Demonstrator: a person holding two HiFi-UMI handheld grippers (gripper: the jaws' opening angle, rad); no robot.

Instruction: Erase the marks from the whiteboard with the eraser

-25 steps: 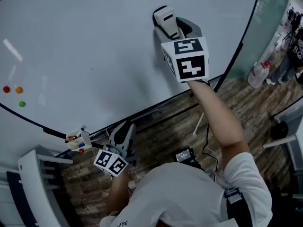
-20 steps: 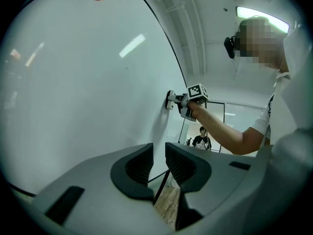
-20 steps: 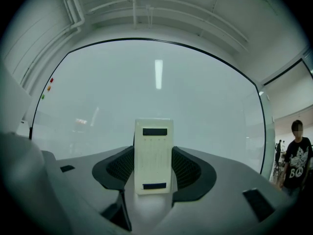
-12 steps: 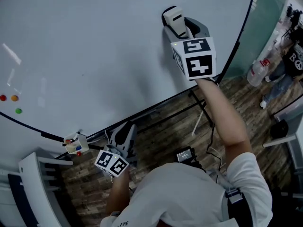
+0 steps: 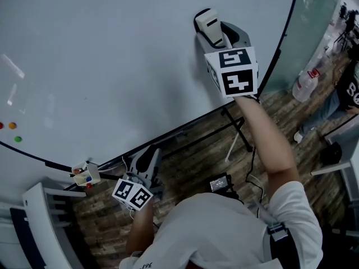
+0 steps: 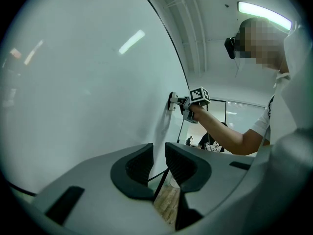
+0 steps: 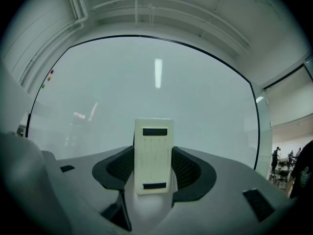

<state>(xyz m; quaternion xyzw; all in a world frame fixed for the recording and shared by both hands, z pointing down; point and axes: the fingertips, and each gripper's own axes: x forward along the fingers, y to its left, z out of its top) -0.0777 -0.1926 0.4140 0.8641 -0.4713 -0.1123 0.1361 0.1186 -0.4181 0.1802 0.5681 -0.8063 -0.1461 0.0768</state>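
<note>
Pressing the eraser [image 7: 153, 155] against the whiteboard [image 5: 112, 55], upper right area, the right gripper [image 5: 219, 35] has its jaws clamped on the eraser's sides. Left gripper [image 6: 157, 163] hangs low, jaws a narrow gap apart, empty. Risk: the grip covers only the eraser's lower half, so sideways drag could pivot it, lifting the wiping face or working it loose.

The whiteboard [image 5: 112, 66] is spread over the upper left and centre of the head view. The eraser [image 5: 206, 22] is pressed against it at upper centre-right, clamped between the jaws of the right gripper [image 5: 212, 33]. The left gripper [image 5: 147, 154] is held at lower centre-left, below the board's lower edge, jaws slightly apart with nothing between. Magnets [image 5: 10, 131] are stuck on the board at the far left. A small holder [image 5: 84, 174] is placed just left of the left gripper. A bottle [image 5: 305, 86] is set at the right, beyond the board.
</note>
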